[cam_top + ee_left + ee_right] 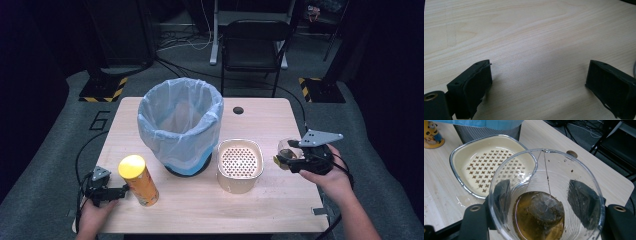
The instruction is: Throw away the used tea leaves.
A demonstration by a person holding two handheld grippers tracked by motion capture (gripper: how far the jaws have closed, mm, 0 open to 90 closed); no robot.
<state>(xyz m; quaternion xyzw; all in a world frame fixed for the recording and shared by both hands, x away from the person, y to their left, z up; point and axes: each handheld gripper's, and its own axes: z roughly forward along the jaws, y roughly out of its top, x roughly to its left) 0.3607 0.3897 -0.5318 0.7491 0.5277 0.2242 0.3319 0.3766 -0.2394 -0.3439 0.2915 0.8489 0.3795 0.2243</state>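
Observation:
A clear plastic cup [546, 177] holds brown tea and a soaked tea bag [544, 212], whose string runs up the inside wall. My right gripper [541, 192] is shut on the cup, one black jaw pressing each side. In the high view this gripper [285, 159] holds the cup [286, 148] above the table's right part, just right of the cream perforated strainer basin [240, 165]. My left gripper [120, 191] rests low at the front left, beside a yellow-lidded orange chips can [138, 180]. Its jaws [539, 87] stand open over bare wood with nothing between them.
A mesh bin lined with a pale blue bag [180, 125] stands at the table's middle back, close to the basin. A round cable hole [238, 110] lies behind it. Small wet spots [459, 201] mark the wood by the basin [491, 165]. A black chair [252, 42] stands beyond the table.

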